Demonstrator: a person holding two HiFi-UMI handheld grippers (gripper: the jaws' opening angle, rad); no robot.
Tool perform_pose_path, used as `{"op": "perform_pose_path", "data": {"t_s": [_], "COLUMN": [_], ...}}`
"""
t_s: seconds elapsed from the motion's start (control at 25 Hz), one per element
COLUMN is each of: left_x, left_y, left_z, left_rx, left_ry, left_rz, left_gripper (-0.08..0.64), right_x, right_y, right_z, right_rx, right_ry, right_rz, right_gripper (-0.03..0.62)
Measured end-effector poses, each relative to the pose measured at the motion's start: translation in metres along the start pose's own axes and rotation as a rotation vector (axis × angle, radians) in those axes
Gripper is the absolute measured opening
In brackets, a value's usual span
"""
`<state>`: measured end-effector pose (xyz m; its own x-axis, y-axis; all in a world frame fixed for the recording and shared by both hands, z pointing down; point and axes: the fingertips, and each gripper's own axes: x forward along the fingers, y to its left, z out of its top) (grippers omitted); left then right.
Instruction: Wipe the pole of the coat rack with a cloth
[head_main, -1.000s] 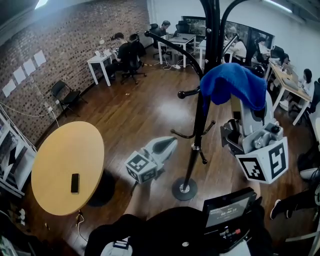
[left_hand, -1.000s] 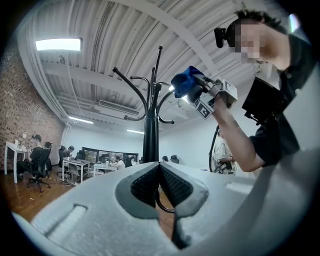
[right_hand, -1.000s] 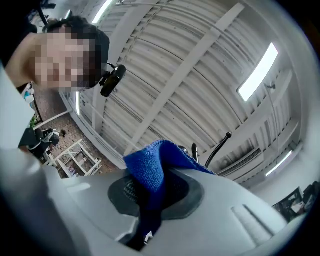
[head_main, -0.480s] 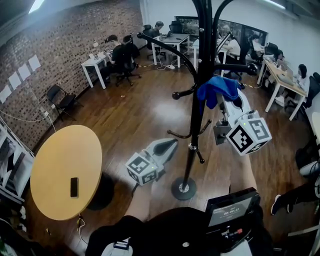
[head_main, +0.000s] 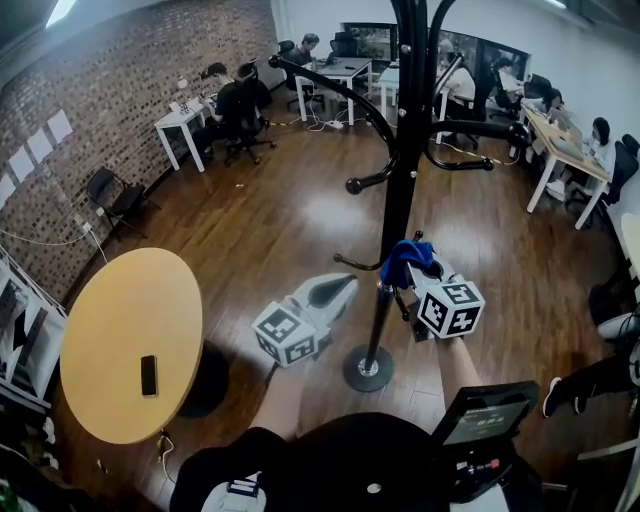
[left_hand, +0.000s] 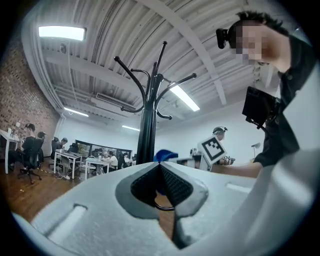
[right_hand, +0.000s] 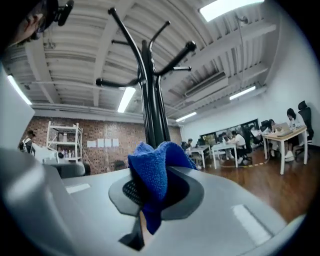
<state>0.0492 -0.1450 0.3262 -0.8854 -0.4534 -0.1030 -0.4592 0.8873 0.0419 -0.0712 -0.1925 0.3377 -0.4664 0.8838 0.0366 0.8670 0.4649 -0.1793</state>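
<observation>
Right gripper (head_main: 416, 270) is clamped on the bunched blue terry cloth (head_main: 403, 254): the jaws pinch its middle and a fold sticks out past the tips.

The black metal coat rack pole (head_main: 402, 170) stands dead ahead of those jaws, upright with its long axis vertical. The cloth sits against its lower stretch, on the person's right side of it, above the round black base (head_main: 368, 372). Looks touching or a hair off; can't tell which.

So the stroke runs along the pole, up or down, with the cloth pushed in sideways.

Right gripper is the nearer one. Left gripper (head_main: 338, 288) sits left of the pole, low, near but clear of it, with its jaws together at the tips and nothing in them.

Pole is slim, glossy black, with curved hooks branching off at several heights. I'd guess the small hooks beside the cloth will snag a straight pass.
</observation>
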Motion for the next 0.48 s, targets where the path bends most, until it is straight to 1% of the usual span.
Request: {"op": "perform_pose_path", "data": {"t_s": [0.12, 0.2, 0.24, 0.36, 0.4, 0.48], "left_x": [0.007, 0.009, 0.009, 0.006, 0.005, 0.002], "left_y": [0.002, 0.001, 0.000, -0.003, -0.003, -0.001], "left_z": [-0.004, -0.006, -0.006, -0.007, -0.007, -0.007], "left_rx": [0.003, -0.003, -0.009, -0.018, -0.017, -0.019], "left_ry": [0.004, 0.002, -0.001, -0.006, -0.006, -0.008], "left_rz": [-0.025, -0.039, -0.047, -0.073, -0.079, -0.086], "left_gripper": [-0.005, -0.005, -0.005, -0.005, -0.005, -0.005], "right_x": [0.005, -0.002, -0.008, -0.023, -0.024, -0.023], "right_y": [-0.013, -0.015, -0.015, -0.019, -0.020, -0.019], "right_z": [-0.071, -0.104, -0.113, -0.117, -0.116, -0.113], "right_rx": [0.051, 0.073, 0.085, 0.146, 0.154, 0.139], "right_ry": [0.219, 0.320, 0.338, 0.309, 0.305, 0.308], "right_rz": [-0.009, -0.002, -0.006, -0.041, -0.050, -0.062], "right_gripper": [0.026, 0.026, 0.026, 0.026, 0.026, 0.026]}}
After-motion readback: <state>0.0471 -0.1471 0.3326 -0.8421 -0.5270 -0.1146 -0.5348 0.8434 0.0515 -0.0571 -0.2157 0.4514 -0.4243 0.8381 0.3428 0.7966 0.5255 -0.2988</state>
